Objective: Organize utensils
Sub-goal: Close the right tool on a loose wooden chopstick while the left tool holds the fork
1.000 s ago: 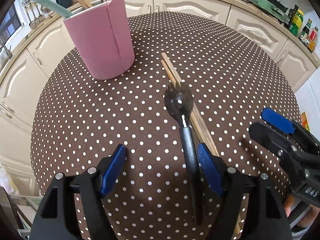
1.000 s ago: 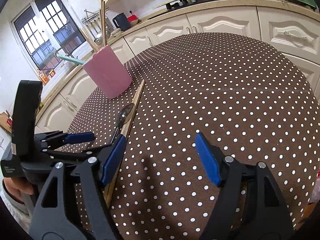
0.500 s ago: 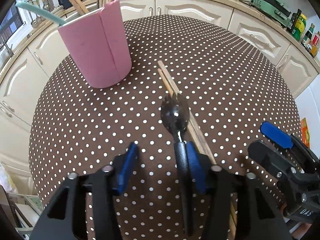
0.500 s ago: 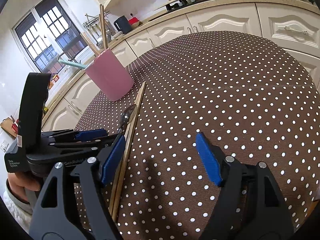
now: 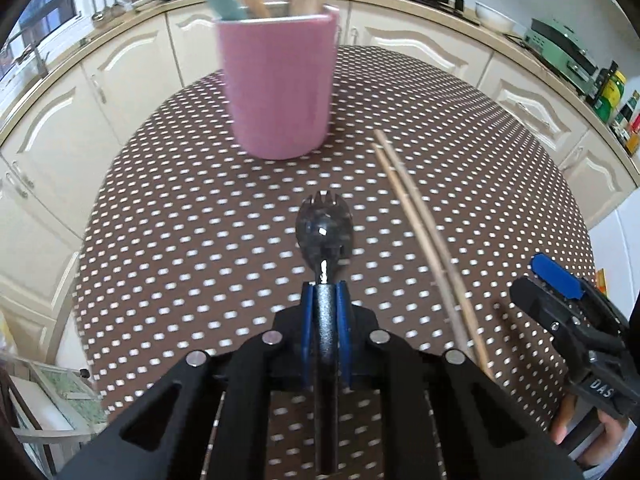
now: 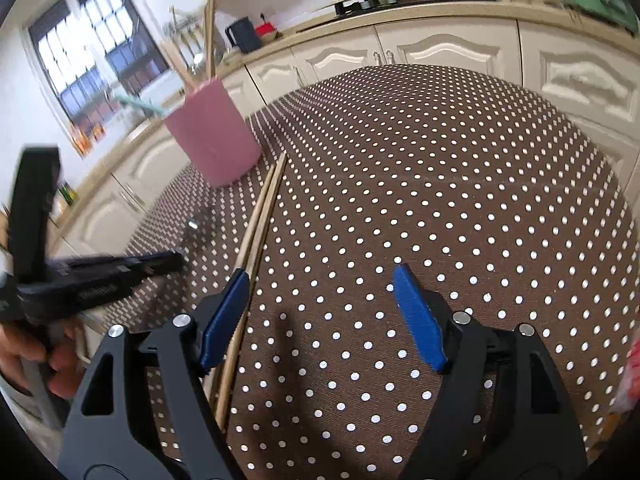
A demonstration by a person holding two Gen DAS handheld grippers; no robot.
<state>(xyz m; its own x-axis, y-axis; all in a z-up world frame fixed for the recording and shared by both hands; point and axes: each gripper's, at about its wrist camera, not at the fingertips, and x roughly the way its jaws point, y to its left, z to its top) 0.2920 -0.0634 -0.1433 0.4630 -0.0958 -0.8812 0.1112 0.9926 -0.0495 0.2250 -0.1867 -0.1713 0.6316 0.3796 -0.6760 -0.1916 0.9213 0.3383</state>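
A black spork [image 5: 324,226] points toward the pink cup [image 5: 280,84], which holds chopsticks and a teal utensil. My left gripper [image 5: 325,292] has its jaws closing, and its blue pads press on the spork's handle. The spork now sits apart from two wooden chopsticks [image 5: 420,232] lying on the dotted brown table [image 5: 180,220]. In the right wrist view my right gripper [image 6: 320,308] stands open with nothing between its pads; its left finger hovers over the chopsticks [image 6: 260,220]. The left gripper [image 6: 172,260] shows blurred at the left, short of the pink cup [image 6: 216,136].
Cream kitchen cabinets [image 5: 400,44] curve round the table's far side, with a hob, a green appliance [image 5: 560,48] and bottles [image 5: 612,92] on the counter. A window [image 6: 92,64] is at the left. A hand [image 6: 24,356] grips the left tool.
The left jaws have shut on the spork's handle, and the spork has shifted left off the chopsticks, closer to the pink cup. The right gripper stays open and has hardly moved.
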